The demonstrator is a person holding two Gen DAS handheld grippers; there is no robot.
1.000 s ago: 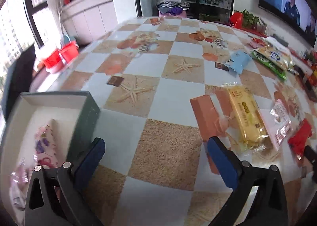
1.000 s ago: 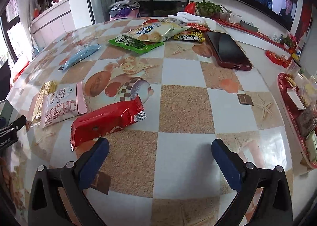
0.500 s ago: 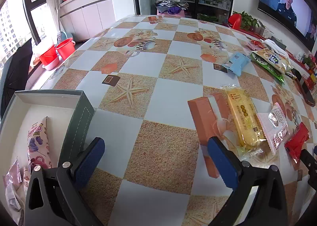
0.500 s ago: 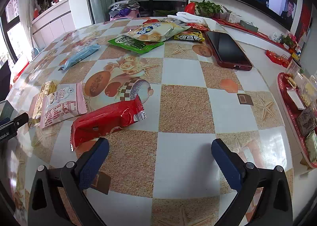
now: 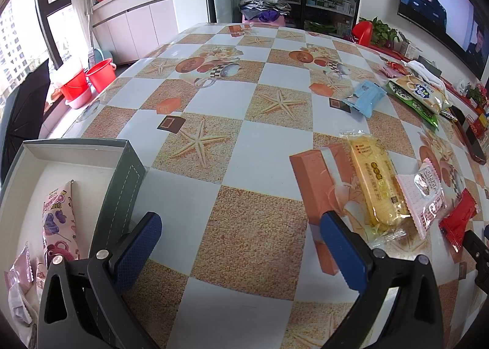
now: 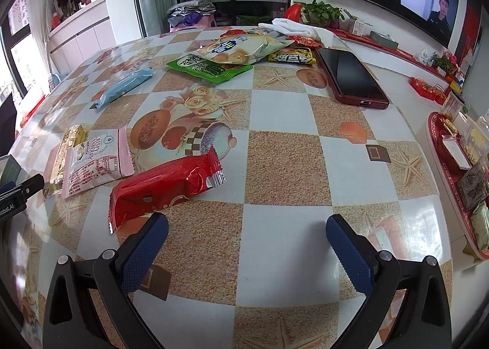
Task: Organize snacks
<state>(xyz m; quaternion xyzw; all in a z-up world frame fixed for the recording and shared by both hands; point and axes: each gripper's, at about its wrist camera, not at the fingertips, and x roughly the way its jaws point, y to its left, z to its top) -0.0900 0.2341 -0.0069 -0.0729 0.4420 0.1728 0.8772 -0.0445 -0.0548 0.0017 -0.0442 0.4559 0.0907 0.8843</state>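
**Both tools wide and empty, snacks ahead**

Ahead of the left tool (image 5: 241, 249), spread wide over bare table (image 5: 275, 141) with nothing between the blue pads. Just off its right pad (image 5: 342, 251): yellow cake bar (image 5: 377, 184) in clear wrap, lying lengthwise away, overlapped at the far side by the pink-edged cracker packet (image 5: 426, 193), with the red wrapper (image 5: 458, 220) beyond that. To the left, close beside the left pad: open box (image 5: 122, 184), already holding a pink cartoon-print pack (image 5: 58, 220) and some small pink sachets.

Ahead of the right tool (image 6: 246, 245), likewise fully open and holding nothing. Nearest, just beyond its left pad: same red wrapper (image 6: 165, 185), lying slantwise. Further off: blue packet (image 6: 125, 87), green bag (image 6: 207, 67), puffed biscuit bag (image 6: 238, 49), yellow-black packet (image 6: 292, 57), and a phone (image 6: 351, 77) to leave alone.

Likely light throughout, all film-wrapped and slippery; thin flat packs hard to pinch off a smooth table. Cake bar probably soft, so best gripped gently across the middle of its width, not at the crimped end. Red wrapper best taken across its raised middle too. Puffed bag liable to squash or slide out under pressure; crackers apt to break.
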